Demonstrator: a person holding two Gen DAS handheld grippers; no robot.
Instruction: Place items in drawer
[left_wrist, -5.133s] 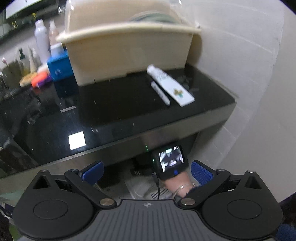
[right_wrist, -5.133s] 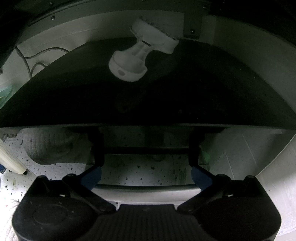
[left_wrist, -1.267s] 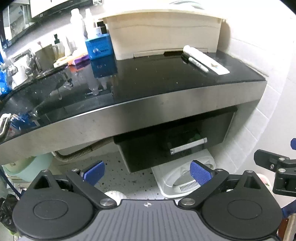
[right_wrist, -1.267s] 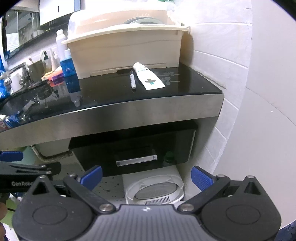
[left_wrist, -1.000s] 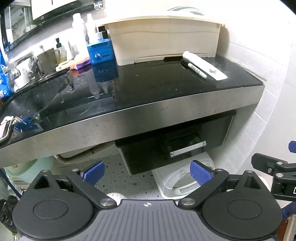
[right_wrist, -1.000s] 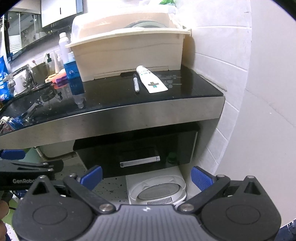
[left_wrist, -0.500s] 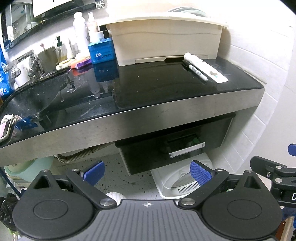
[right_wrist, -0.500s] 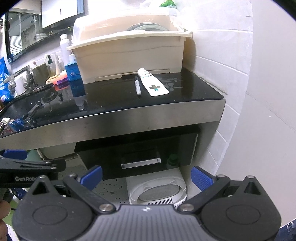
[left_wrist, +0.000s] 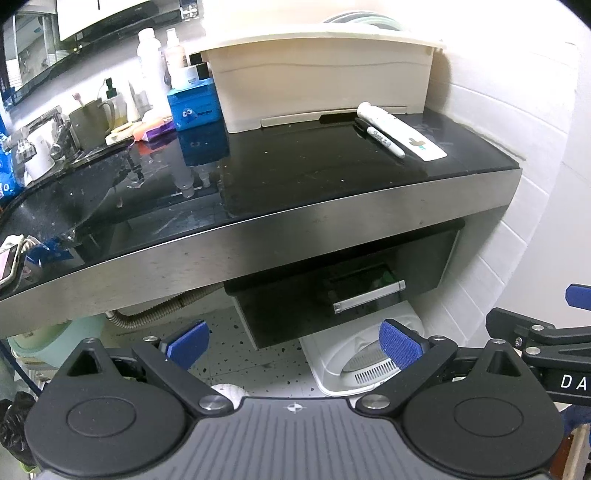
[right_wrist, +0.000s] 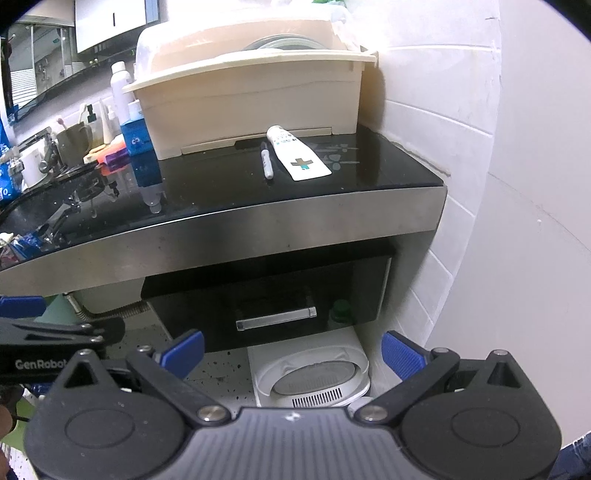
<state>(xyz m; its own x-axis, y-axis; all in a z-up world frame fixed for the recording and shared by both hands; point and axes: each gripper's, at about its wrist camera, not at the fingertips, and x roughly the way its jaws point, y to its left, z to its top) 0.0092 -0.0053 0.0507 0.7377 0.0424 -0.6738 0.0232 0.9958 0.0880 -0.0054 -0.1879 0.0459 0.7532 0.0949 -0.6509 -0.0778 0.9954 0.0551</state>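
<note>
A black drawer (left_wrist: 421, 258) with a silver handle (left_wrist: 369, 296) hangs closed under the steel-edged black counter (left_wrist: 332, 170); it also shows in the right wrist view (right_wrist: 266, 295), handle (right_wrist: 276, 318). On the counter lie a white tube (left_wrist: 400, 131) and a marker pen (left_wrist: 384, 142), also seen in the right wrist view as tube (right_wrist: 299, 155) and marker (right_wrist: 266, 160). My left gripper (left_wrist: 293, 343) is open and empty, held back from the counter. My right gripper (right_wrist: 291, 352) is open and empty, facing the drawer.
A cream lidded bin (left_wrist: 321, 85) stands at the counter's back. A blue box (left_wrist: 194, 107), bottles (left_wrist: 151, 66) and a faucet (left_wrist: 44, 129) are to the left. A white appliance (right_wrist: 314, 376) sits on the floor under the drawer. A tiled wall (right_wrist: 443, 147) is on the right.
Over five seconds the right gripper came out of the open drawer, and the drawer is now closed. In the last second both grippers drew back slightly and rose.
</note>
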